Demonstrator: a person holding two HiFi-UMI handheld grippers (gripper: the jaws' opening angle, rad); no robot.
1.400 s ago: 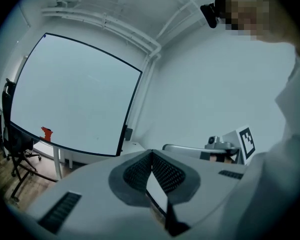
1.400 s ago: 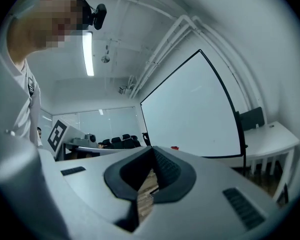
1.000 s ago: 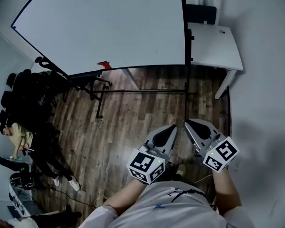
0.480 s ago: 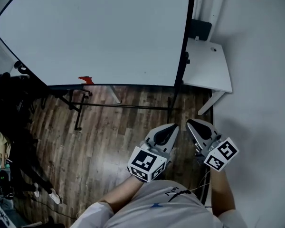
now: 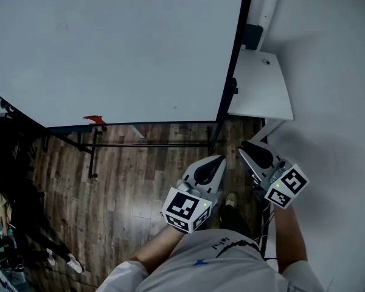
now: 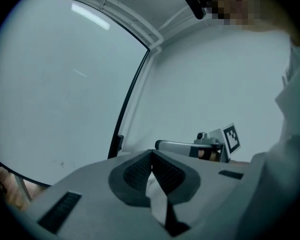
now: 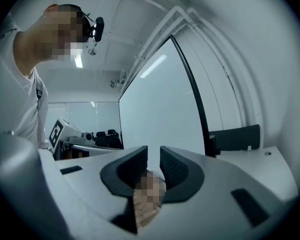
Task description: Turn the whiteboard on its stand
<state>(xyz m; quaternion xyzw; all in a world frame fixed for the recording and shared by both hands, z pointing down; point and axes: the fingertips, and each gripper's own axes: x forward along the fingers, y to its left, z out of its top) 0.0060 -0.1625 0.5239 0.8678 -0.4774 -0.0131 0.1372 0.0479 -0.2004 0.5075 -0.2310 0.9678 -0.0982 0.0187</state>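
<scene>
The whiteboard [image 5: 115, 47] fills the top of the head view, white with a black frame, on a black stand [image 5: 90, 157] with a low crossbar. A small red thing [image 5: 95, 120] lies on its bottom rail. Both grippers hang in front of the board's right edge, apart from it. My left gripper [image 5: 221, 159] is shut with nothing in it, its tips meeting [image 6: 151, 152] with the board [image 6: 65, 94] behind. My right gripper [image 5: 243, 146] is opening: a narrow gap shows between its jaws [image 7: 153, 153], nothing in it. The board [image 7: 160, 114] stands beyond.
A white desk [image 5: 258, 93] stands against the wall right of the board, a dark chair back [image 5: 252, 36] behind it. Black chairs and people's legs [image 5: 6, 193] crowd the left edge. The floor is dark wood planks [image 5: 140, 181]. White wall closes the right side.
The whiteboard has come nearer and fills more of the head view. My right gripper's jaws have parted. The left gripper has stayed shut.
</scene>
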